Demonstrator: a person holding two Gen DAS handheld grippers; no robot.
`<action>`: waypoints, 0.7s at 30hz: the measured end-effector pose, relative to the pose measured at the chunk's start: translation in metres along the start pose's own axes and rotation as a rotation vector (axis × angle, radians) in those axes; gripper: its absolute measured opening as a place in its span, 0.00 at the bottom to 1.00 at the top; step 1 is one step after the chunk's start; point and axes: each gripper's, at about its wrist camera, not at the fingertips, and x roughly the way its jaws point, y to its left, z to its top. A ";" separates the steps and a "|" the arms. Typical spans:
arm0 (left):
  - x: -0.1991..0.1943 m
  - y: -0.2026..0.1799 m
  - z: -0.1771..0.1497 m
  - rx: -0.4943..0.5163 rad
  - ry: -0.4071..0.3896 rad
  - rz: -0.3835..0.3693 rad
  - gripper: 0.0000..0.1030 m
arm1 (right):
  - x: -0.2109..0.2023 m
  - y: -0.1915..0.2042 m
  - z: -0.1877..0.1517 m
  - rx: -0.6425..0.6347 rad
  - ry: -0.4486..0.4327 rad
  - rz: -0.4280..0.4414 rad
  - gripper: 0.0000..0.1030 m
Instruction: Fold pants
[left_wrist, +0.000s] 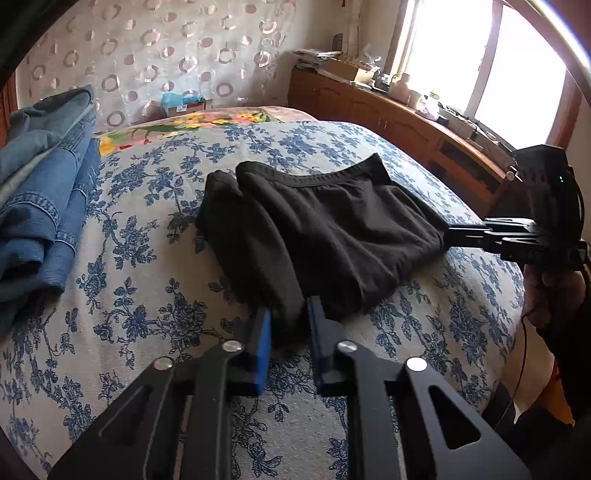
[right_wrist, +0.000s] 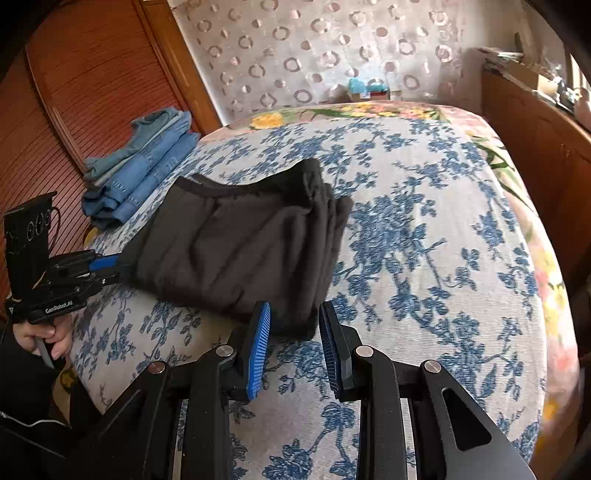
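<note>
The bed (left_wrist: 155, 258) wears a pale cover printed with blue flowers. Black pants (left_wrist: 314, 225) lie folded near its middle. A stack of jeans (left_wrist: 40, 206) sits left of the pants, at the bed's edge. Beyond the pants a bright floral blanket (left_wrist: 207, 123) covers the far end.

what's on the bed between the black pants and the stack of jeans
Nothing: between the black pants and the jeans there is only bare flowered bedspread, shown in both wrist views.
</note>
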 end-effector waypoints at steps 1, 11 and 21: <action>-0.002 0.001 0.000 -0.002 -0.003 0.004 0.09 | 0.001 0.000 0.000 -0.005 -0.001 0.007 0.05; -0.011 0.006 0.002 -0.047 -0.026 0.016 0.09 | -0.008 -0.004 0.000 -0.042 -0.029 -0.056 0.03; -0.022 0.003 0.026 -0.015 -0.070 0.081 0.62 | -0.021 0.005 0.015 -0.048 -0.059 -0.056 0.35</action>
